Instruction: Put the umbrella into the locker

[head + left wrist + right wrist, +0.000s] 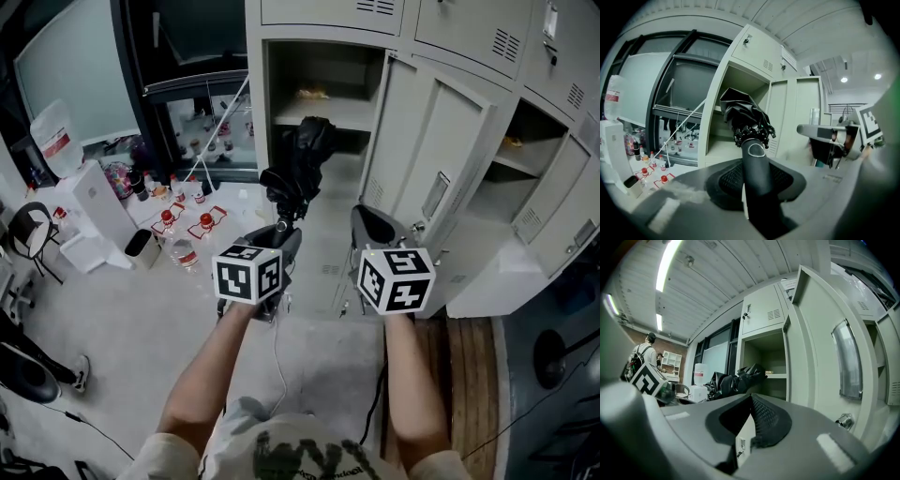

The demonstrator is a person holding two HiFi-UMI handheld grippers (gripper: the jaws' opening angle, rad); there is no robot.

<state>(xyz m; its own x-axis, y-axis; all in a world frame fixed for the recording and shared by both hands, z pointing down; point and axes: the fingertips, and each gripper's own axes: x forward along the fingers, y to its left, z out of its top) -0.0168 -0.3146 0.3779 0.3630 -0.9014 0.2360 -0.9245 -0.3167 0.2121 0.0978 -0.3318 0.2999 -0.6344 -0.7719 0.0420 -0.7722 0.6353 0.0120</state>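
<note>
The left gripper [281,231] pinches the black handle of the folded umbrella [300,159], one jaw on each side. The handle runs straight out past the jaw tips. The bunched black cloth sticks out well ahead of them, toward the open locker [281,84] and level with its shelf. I cannot tell whether its tip is past the opening. The right gripper [377,227] is just beside the left, near the locker door [422,150]. Its jaws are slightly apart with nothing between them.
</note>
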